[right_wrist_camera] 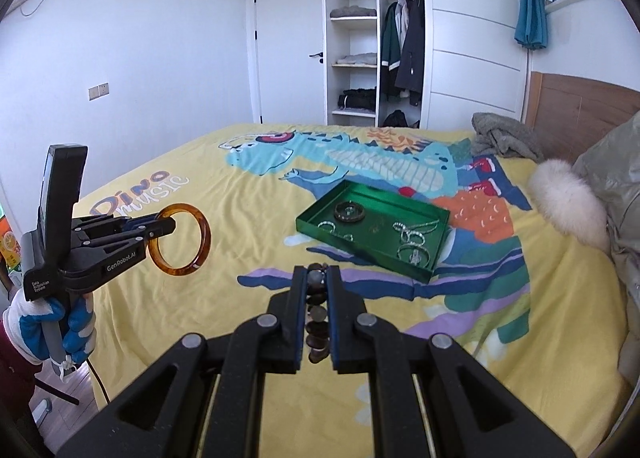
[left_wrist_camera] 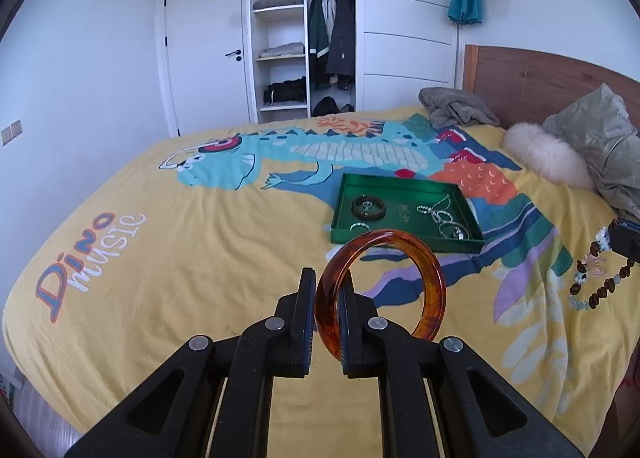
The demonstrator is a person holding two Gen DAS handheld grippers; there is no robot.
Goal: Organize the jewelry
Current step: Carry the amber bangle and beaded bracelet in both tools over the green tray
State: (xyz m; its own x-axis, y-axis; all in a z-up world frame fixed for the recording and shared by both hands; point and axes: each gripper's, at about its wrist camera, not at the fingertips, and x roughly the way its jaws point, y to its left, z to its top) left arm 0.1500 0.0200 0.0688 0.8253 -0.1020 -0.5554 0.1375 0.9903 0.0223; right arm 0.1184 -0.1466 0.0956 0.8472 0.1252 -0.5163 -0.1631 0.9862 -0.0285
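Left gripper (left_wrist_camera: pixel 329 290) clamps translucent amber resin bangle (left_wrist_camera: pixel 420 270); right gripper (right_wrist_camera: pixel 317 282) clamps dark wooden bead bracelet (right_wrist_camera: pixel 316 314). Both are held above the bed, short of green rectangular jewelry tray (right_wrist_camera: pixel 316 232).

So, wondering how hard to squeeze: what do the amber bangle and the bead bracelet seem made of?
Amber bangle: probably resin or plastic, glossy and translucent with tortoiseshell mottling. Bead bracelet: mostly dark brown matte beads, likely wood or seed, plus a few pale glassy or stone-like ones; too small to be sure.
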